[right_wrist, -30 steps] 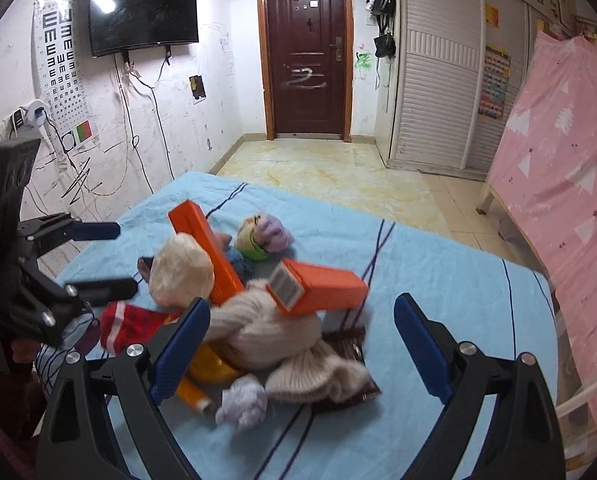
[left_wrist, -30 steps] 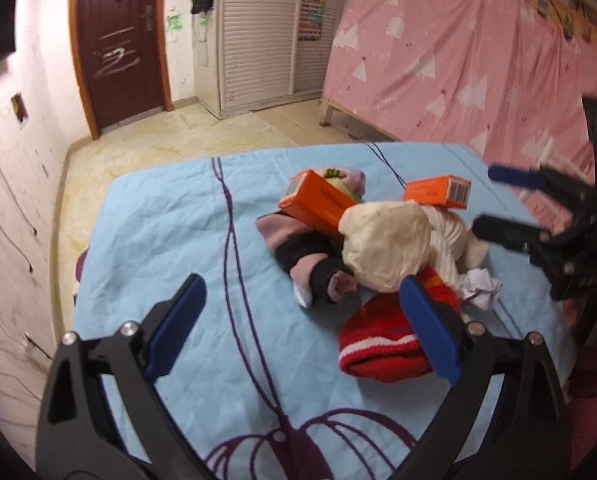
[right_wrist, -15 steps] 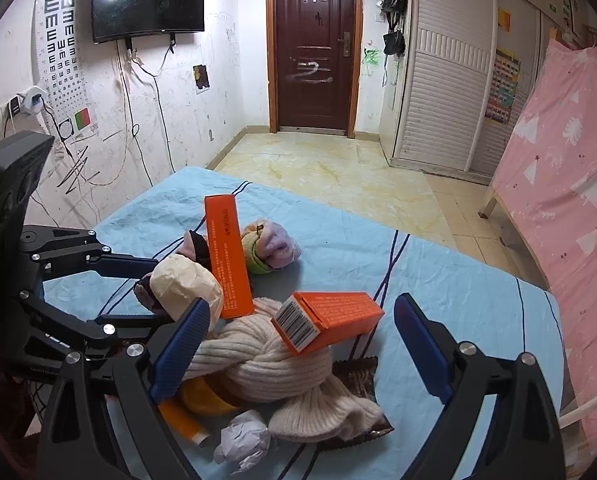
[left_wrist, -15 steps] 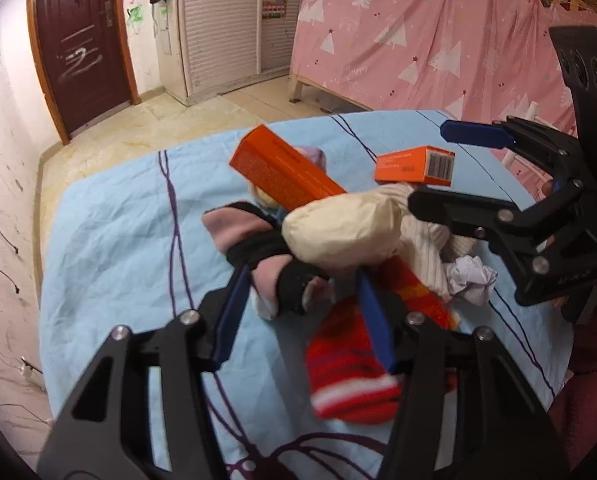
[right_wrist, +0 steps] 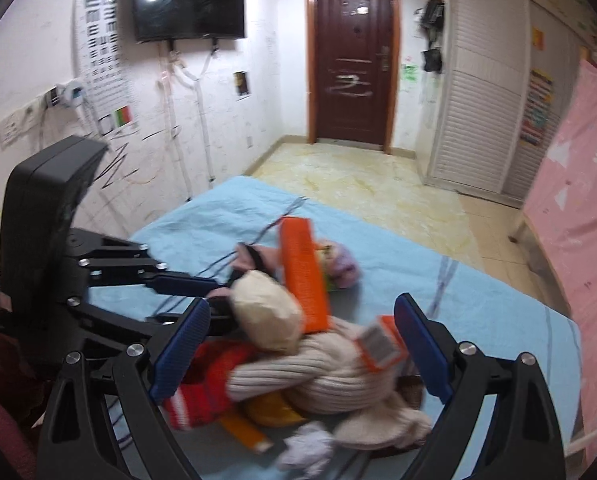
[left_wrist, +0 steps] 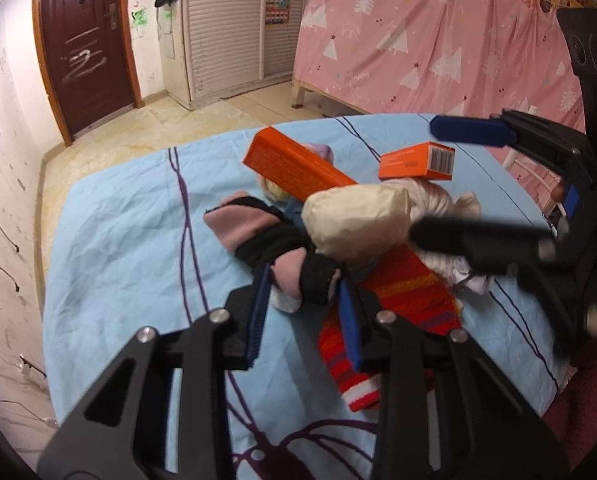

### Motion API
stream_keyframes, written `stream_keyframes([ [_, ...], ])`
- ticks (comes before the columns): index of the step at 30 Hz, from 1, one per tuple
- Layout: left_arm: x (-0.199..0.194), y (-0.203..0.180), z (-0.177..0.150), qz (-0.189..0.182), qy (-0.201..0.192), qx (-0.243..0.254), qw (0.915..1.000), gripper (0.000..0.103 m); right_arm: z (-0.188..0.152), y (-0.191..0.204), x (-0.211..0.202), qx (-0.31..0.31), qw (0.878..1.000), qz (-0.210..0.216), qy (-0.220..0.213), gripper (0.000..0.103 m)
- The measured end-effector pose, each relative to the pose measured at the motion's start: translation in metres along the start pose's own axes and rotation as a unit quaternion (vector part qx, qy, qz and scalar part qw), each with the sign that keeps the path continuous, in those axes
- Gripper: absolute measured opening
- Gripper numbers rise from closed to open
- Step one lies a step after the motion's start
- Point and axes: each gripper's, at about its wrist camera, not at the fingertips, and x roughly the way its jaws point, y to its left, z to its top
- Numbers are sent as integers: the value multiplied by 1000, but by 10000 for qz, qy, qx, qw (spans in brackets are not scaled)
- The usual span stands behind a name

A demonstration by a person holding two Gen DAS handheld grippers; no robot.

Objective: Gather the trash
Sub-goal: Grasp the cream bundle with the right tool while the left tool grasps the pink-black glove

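A heap lies on the blue sheet (left_wrist: 118, 240): a long orange box (left_wrist: 298, 168), a small orange box with a barcode (left_wrist: 418, 160), a cream paper wad (left_wrist: 354, 220), a crumpled white paper (right_wrist: 306, 448), hats and a pink and black glove (left_wrist: 258, 228). My left gripper (left_wrist: 302, 284) has its jaws closing on the glove's near end, and both pads touch it. From the right wrist view, the left gripper (right_wrist: 218, 302) comes in from the left. My right gripper (right_wrist: 302, 308) hangs open over the cream wad (right_wrist: 266, 312) and small orange box (right_wrist: 378, 344), holding nothing.
A red striped hat (left_wrist: 398, 300) and a cream knit hat (right_wrist: 330, 380) lie in the heap over a yellow wrapper (right_wrist: 274, 408). Pink curtains (left_wrist: 438, 40) hang behind the bed. Tiled floor (right_wrist: 358, 184) leads to a brown door (right_wrist: 350, 52).
My left jaws have narrowed from wide open to a close grip around the glove's end. The right gripper has drifted in over the heap, still wide open.
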Motion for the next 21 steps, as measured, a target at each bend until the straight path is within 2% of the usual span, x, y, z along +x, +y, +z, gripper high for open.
stream_keyframes([
  [2,0,1,-1,-4,-9,-1,10000,30,2,7,5,-93,9999,58,93,86],
  [4,0,2,-1,-8,-13,1,10000,29,3,13,14,-201,9995,28,231,80],
  [6,-1,6,-3,4,-19,-18,10000,28,5,15,19,-233,9992,24,311,63],
  [10,-4,9,-4,-29,-41,-45,10000,28,3,15,30,-273,9985,-60,480,45],
  [11,-5,9,-5,-35,-46,-46,10000,28,3,16,32,-289,9983,-64,504,36],
  [16,-7,10,-7,-25,-79,-82,9999,27,2,20,36,-405,9977,-132,521,35],
  [21,-15,11,-7,32,-182,-129,9997,26,6,19,27,-329,9988,-131,329,34],
])
